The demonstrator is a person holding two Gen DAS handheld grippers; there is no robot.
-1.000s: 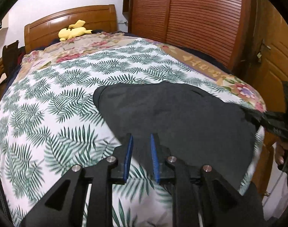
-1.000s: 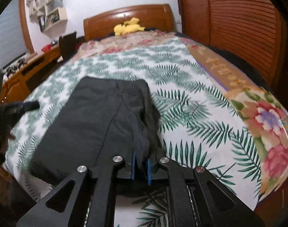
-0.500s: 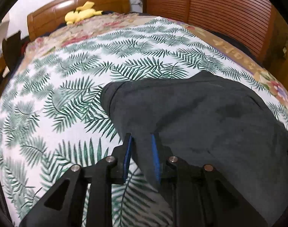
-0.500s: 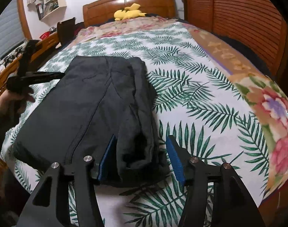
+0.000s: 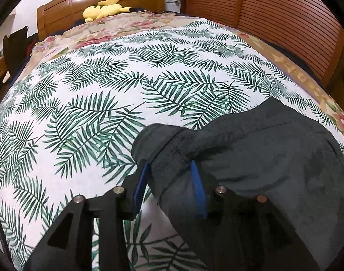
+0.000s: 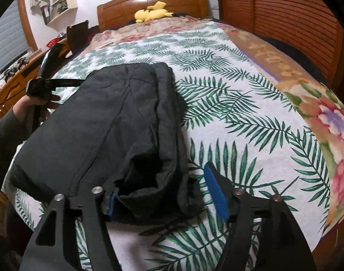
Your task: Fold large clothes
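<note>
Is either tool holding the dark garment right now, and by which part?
Neither. Both tools are opening: left tool straddles the garment's corner, right tool its bunched edge.

Fern-print bedspread [image 5: 86,117] lies open beyond folded dark garment [image 6: 117,122]; yellow plush toy [image 5: 104,8] near headboard, slatted wardrobe [image 6: 291,15] beside bed.

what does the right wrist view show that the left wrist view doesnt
Only the right wrist view shows the person's hand holding the left gripper at the garment's far left edge, and the wall shelves. It also shows the right gripper, jaws opening around the garment's near end.

Only the left wrist view shows cloth between the left gripper's opening jaws.

Both show the dark garment on the fern-print sheet, the yellow plush toy and the wooden headboard.
</note>
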